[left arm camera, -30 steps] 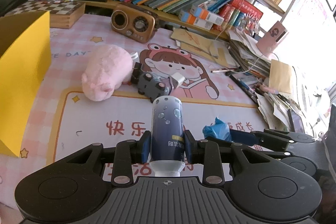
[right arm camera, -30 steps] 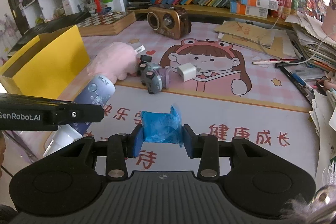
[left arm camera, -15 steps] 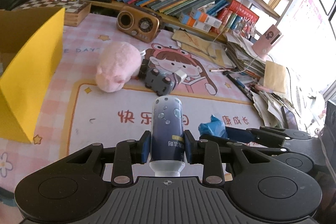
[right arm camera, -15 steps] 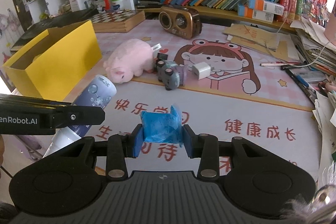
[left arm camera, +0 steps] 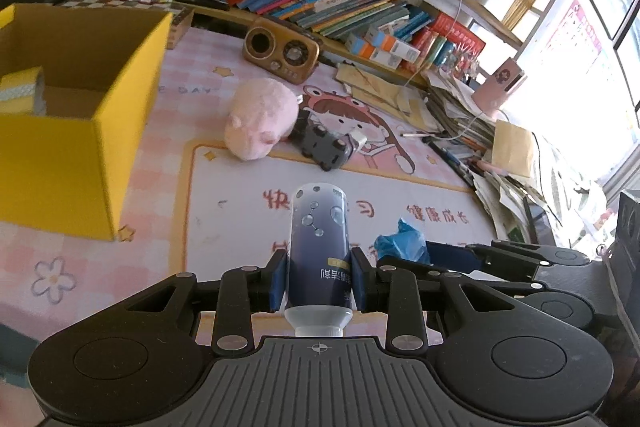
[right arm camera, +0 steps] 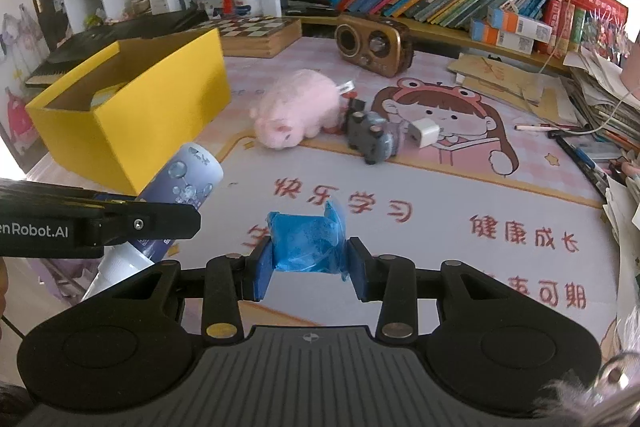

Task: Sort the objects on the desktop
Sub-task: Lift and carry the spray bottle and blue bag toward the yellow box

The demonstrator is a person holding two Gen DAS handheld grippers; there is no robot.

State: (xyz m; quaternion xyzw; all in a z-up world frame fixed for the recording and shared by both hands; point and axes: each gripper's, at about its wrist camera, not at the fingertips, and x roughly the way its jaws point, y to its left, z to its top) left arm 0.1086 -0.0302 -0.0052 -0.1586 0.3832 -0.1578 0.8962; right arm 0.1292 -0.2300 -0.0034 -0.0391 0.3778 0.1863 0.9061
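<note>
**Spotter:** What are you carrying right now?

**Operator:** My left gripper has its jaws pinching a dark blue bottle around its lower body, white cap toward the camera. My right gripper is clamped on a crumpled blue packet. Both loads hang above the printed desk mat, low in the centre of their views.

**Spotter:** And the drop point?

**Operator:** I take it to be the yellow box, at the left of the left view, open at the top. There's already a roll of something in its far-left corner; I can't tell what.

**Spotter:** What worries you?

**Operator:** The bottle looks smooth and round and most of it pokes forward past the pads, so I'd guess it could pivot or slide if I tilt carelessly over the box wall. The packet looks soft; it may squeeze out or cling to a pad on release.

**Spotter:** Anything else?

**Operator:** The grippers ride close, the left one filling the lower left of the right view. Swinging both towards the box together risks a knock. The pink plush pig, grey toy car and white charger lie mid-mat, well away from my path.
</note>
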